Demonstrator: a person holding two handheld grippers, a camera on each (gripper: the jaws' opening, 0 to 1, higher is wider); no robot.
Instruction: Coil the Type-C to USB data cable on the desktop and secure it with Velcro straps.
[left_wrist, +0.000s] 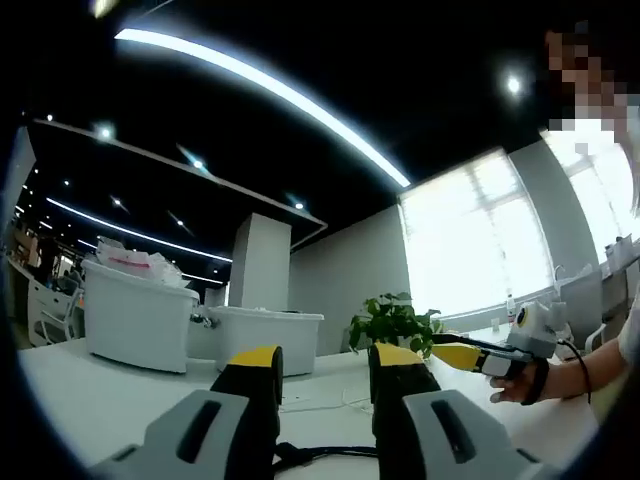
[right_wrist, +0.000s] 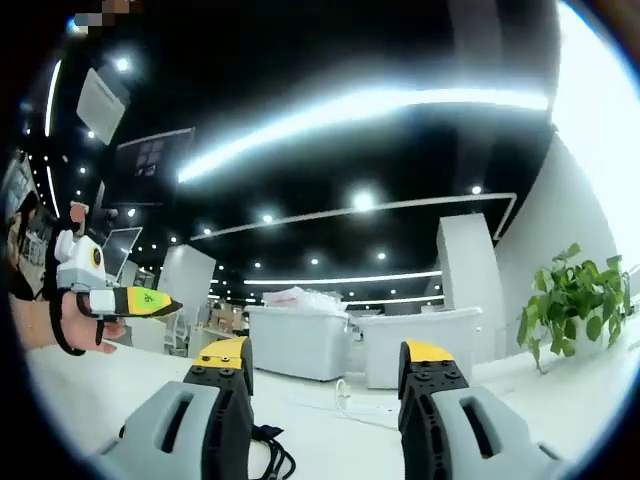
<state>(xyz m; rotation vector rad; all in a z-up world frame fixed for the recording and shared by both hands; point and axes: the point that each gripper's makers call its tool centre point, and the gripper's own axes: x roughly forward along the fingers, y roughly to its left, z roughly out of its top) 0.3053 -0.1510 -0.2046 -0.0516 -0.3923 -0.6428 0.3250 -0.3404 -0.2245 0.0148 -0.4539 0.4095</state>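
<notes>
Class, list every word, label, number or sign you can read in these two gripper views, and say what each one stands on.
No text can be read in either view.
Green label on the yellow tip of the other tongs in the right gripper view: marks too small and blurred to read.
Pink-and-white contents on top of the large white plastic bin in the left gripper view: no legible print.
Dark ceiling-hung screen: a faint grid, no readable characters.

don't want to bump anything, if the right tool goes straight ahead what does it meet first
Probably the white bins across the table; a thin white cable lies lower in between. The right tool is open. Depth is unclear.
</notes>
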